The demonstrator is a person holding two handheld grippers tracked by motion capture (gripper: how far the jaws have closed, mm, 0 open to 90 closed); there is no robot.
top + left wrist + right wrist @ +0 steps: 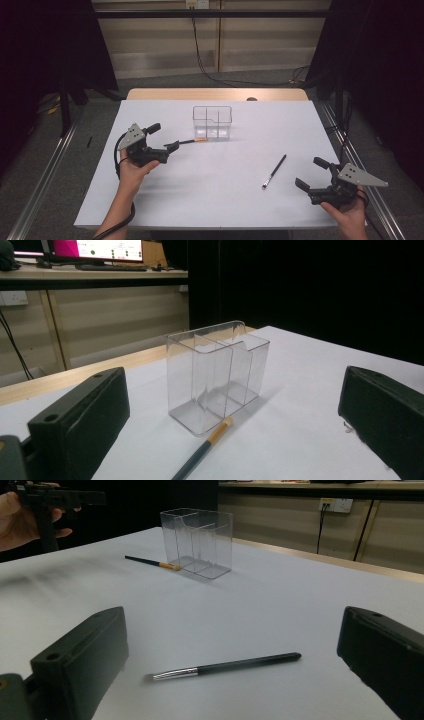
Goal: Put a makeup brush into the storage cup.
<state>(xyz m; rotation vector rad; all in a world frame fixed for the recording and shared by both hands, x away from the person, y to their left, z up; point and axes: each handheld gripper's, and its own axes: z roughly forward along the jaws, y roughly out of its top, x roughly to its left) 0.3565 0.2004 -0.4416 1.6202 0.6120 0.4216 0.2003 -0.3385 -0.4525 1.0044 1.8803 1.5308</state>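
A clear compartmented box stands at the table's middle back. A dark brush with an orange end lies flat, its orange end touching the box's left front corner. My left gripper is open just left of that brush, with nothing between its jaws. In the left gripper view the box and the brush lie between the spread jaws of the left gripper. A black brush with a silver ferrule lies right of centre. My right gripper is open, to the right of it and apart from it. In the right gripper view this brush lies ahead between the jaws of the right gripper.
The white table cover ends at a wooden strip along the back. The right gripper view takes in the box, the orange-ended brush and the hand with the other gripper at far left. Metal rails run along both sides.
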